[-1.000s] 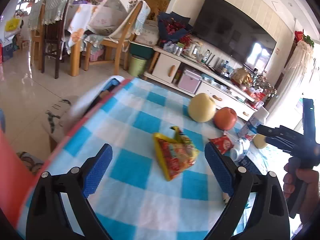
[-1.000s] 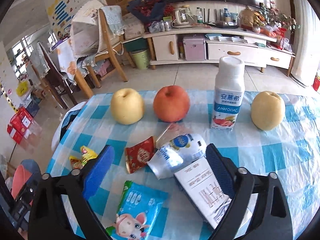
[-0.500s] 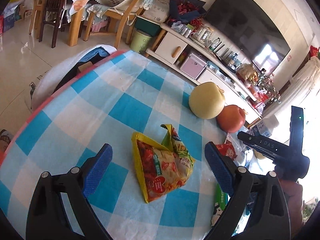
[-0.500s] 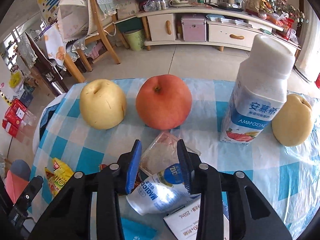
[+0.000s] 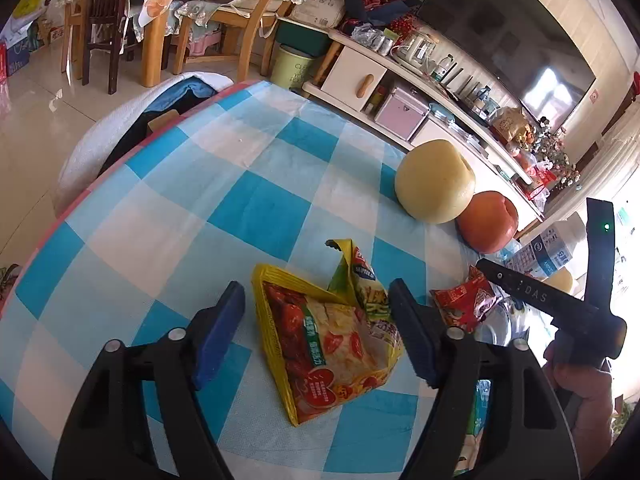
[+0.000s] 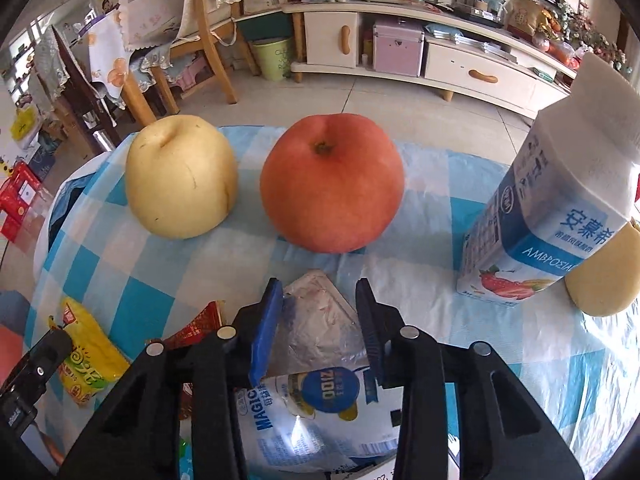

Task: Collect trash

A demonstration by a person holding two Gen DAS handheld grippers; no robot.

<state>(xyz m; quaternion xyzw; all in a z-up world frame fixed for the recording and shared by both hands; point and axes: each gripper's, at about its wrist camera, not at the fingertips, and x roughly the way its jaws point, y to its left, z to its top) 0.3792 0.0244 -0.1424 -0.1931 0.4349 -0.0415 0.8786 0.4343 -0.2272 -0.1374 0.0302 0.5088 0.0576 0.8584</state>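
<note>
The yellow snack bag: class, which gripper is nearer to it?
Left. The left gripper straddles the yellow snack bag, jaws closing; the right gripper is over a clear wrapper.

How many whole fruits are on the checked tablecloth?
3: a yellow pear at the left, a red apple beside it, and another yellow fruit partly hidden behind the milk carton.

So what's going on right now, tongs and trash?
Left tongs closing around yellow snack wrapper, right pad touching. Right tongs straddling clear wrapper, grip unclear. Fruit behind, nothing blocking.
</note>
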